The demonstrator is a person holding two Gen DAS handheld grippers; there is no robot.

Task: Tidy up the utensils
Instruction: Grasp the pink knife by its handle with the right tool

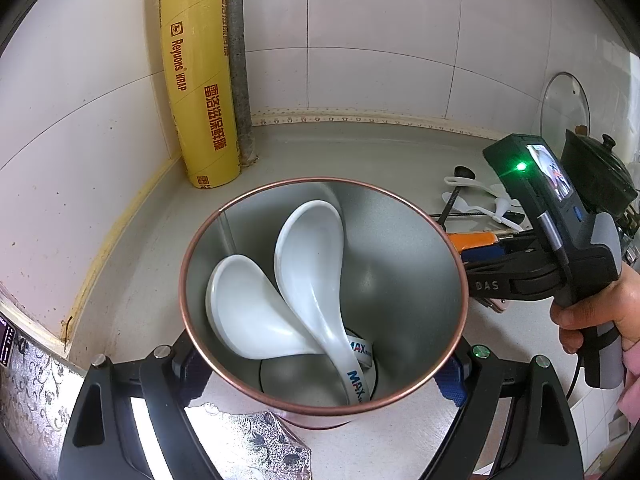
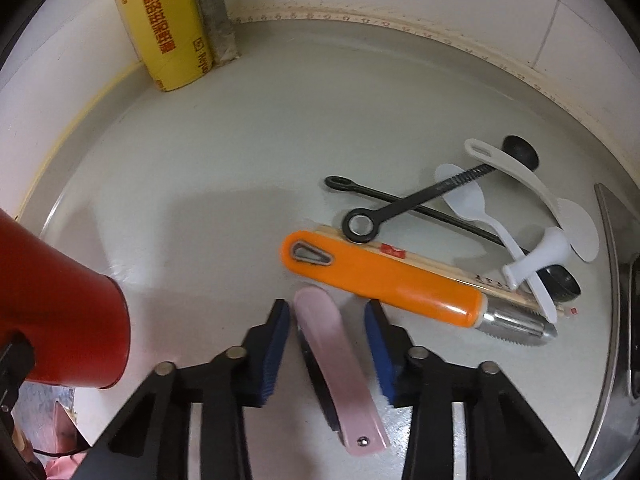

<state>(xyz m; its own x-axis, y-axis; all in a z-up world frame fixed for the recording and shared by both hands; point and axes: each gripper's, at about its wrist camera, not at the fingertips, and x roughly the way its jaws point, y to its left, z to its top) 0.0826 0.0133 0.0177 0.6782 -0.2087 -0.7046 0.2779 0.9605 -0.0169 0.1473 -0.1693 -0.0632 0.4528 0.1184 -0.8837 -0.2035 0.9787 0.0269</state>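
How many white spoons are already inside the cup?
2: a large one leaning bowl-up against the cup's back wall, a smaller one to its left; their handles cross at the bottom.

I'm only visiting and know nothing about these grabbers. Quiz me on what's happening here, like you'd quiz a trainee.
1. How many white spoons sit inside the cup?
2. True or false: the right gripper is gripping a utensil.
3. What does the left gripper clamp? A) the cling-film roll B) the cup C) a black spoon

Key
1. Two.
2. False: the right gripper's open jaws straddle the pink handle, pads not touching it.
3. B.
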